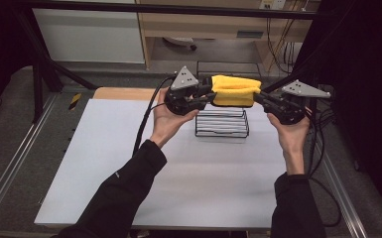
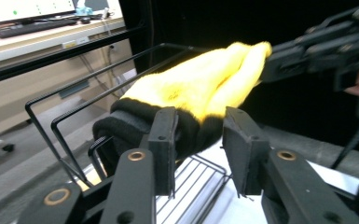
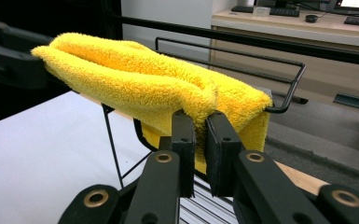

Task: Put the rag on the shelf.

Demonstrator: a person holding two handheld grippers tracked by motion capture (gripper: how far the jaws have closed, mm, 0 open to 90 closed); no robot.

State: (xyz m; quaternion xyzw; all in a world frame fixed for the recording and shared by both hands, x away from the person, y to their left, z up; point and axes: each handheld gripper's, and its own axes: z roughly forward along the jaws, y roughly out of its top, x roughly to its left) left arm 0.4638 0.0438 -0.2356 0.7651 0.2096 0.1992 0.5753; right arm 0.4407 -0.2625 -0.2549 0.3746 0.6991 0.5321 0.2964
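A fluffy yellow towel [image 1: 235,89] lies folded across the top rails of a black wire rack [image 1: 222,126] at the back of the white table [image 1: 129,163]. My left gripper [image 1: 209,95] is at the towel's left end. In the left gripper view the jaws [image 2: 200,126] stand apart, with the shaded end of the towel [image 2: 200,84] between them and the rack's rails [image 2: 29,106] behind. My right gripper [image 1: 259,97] is at the right end. In the right gripper view it [image 3: 199,126] is shut, pinching a fold of the towel [image 3: 135,79] over the rack [image 3: 293,89].
A wooden strip [image 1: 124,93] shows behind the table's back edge. Black frame bars [image 1: 44,64] rise at the back left, and cables [image 1: 322,144] hang down the right side. The other gripper [image 2: 307,51] holds the far end in the left gripper view.
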